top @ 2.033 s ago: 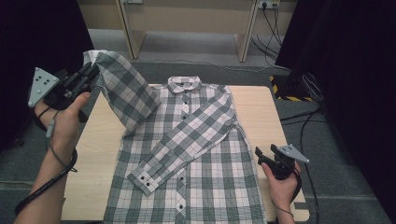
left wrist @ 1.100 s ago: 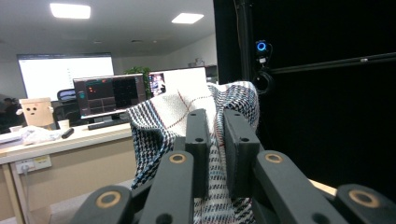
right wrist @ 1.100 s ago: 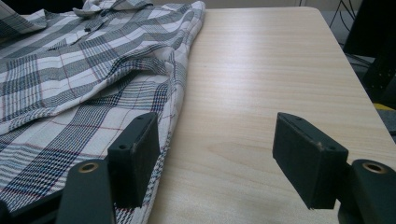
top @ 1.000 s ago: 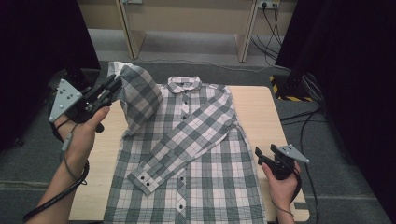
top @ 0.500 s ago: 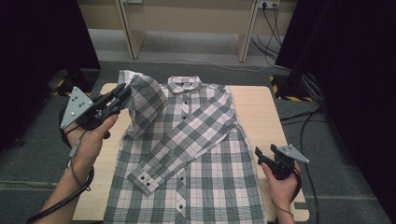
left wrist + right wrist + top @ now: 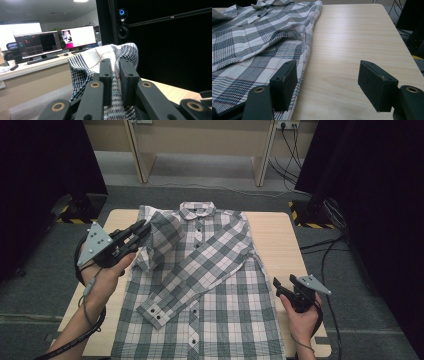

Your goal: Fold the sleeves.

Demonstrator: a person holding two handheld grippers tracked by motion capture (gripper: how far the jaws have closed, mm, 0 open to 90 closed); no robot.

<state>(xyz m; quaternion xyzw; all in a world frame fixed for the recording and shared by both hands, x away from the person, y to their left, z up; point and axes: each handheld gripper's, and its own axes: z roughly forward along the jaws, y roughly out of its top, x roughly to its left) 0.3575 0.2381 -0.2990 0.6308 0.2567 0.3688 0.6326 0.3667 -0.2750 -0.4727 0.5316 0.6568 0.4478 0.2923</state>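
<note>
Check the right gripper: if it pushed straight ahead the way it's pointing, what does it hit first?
Probably the shirt. The right gripper sits open over bare table, its left jaw already over the shirt's side edge, and it aims up-left toward the shirt's body. Depth is unclear, so this is a judgement.

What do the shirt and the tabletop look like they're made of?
Shirt: woven cloth, likely cotton, matte; the plaid weave shows and it drapes and creases.
Tabletop: light wood or wood-look laminate, smooth with a slight sheen; fine straight grain lines. Which of the two is unclear.
</note>
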